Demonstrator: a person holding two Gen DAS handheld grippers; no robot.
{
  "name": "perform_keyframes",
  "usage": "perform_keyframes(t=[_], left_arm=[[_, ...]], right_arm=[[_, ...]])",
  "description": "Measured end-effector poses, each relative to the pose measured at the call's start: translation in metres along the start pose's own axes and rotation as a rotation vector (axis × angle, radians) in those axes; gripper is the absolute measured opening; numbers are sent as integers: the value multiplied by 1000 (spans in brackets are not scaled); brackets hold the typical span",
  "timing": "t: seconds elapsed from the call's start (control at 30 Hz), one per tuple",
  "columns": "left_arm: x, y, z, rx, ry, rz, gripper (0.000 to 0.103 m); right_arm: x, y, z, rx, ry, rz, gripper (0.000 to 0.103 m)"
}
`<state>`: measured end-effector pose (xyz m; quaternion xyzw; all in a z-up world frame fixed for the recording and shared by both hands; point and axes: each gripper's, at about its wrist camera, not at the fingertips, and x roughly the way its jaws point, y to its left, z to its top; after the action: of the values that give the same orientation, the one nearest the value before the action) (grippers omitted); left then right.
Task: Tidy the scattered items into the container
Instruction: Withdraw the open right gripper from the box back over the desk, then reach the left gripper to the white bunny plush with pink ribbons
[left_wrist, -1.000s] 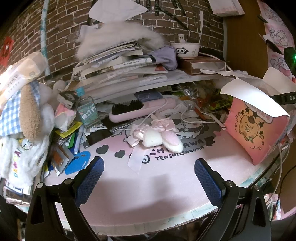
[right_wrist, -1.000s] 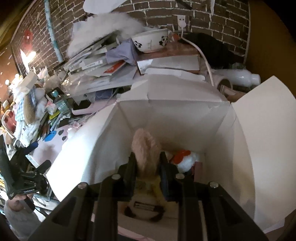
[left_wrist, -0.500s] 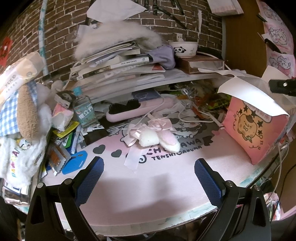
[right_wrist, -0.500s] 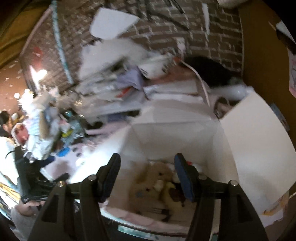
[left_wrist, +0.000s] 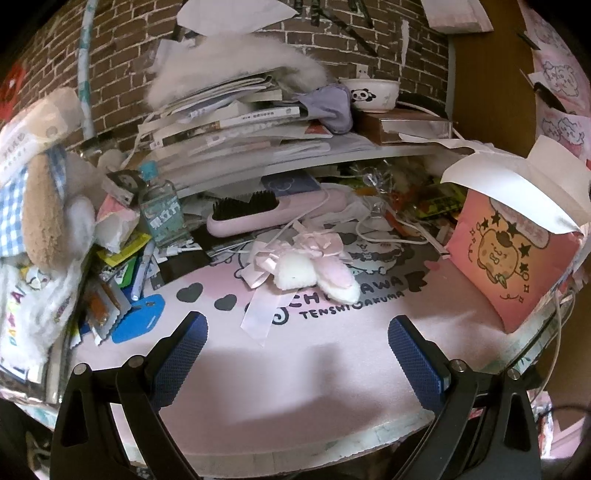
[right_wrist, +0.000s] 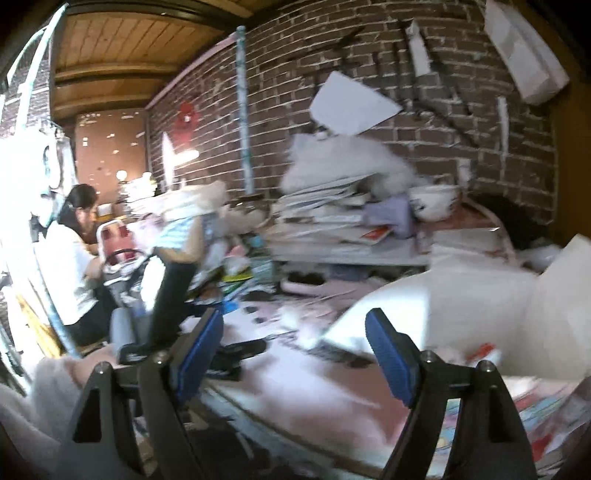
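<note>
A white and pink plush with a satin ribbon bow (left_wrist: 303, 267) lies on the pink desk mat (left_wrist: 295, 369), just beyond my left gripper (left_wrist: 295, 347), which is open and empty. The pink cartoon box (left_wrist: 513, 254) with white flaps up stands at the right of the mat. In the blurred right wrist view my right gripper (right_wrist: 295, 350) is open and empty, above the mat's near edge, with the box's white flap (right_wrist: 480, 306) to its right. The box's inside is hidden in both views.
A pink hairbrush (left_wrist: 269, 214), a small bottle (left_wrist: 162, 210), packets and a blue tag (left_wrist: 138, 321) crowd the mat's left and back. Stacked books (left_wrist: 240, 118), a panda bowl (left_wrist: 373, 94) and plush toys (left_wrist: 44, 206) sit behind. A seated person (right_wrist: 74, 258) is far left.
My right gripper let go of the tan plush inside the box, opened, then pulled back and swung left out of the box. The left gripper has barely moved.
</note>
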<state>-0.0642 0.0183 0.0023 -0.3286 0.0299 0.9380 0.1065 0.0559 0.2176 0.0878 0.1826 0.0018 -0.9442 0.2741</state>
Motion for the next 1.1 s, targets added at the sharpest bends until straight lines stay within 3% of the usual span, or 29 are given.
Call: perform_keyframes(t=[0.23,0.53,0.87,1.1], left_arm=[[16,8,0,-46,10,-35,98],[48,16,12,-100,25,-55,97],[81,7,34,-111,68,-100,90],[93,8,35,-135,96,-115,77]], right_arm=[[26,14,-29,37,59,97,79],[55,8,-58,102,123,84,79],[59,7,-59,105,130,91,79],[58,5,-58,112,127,89,79]])
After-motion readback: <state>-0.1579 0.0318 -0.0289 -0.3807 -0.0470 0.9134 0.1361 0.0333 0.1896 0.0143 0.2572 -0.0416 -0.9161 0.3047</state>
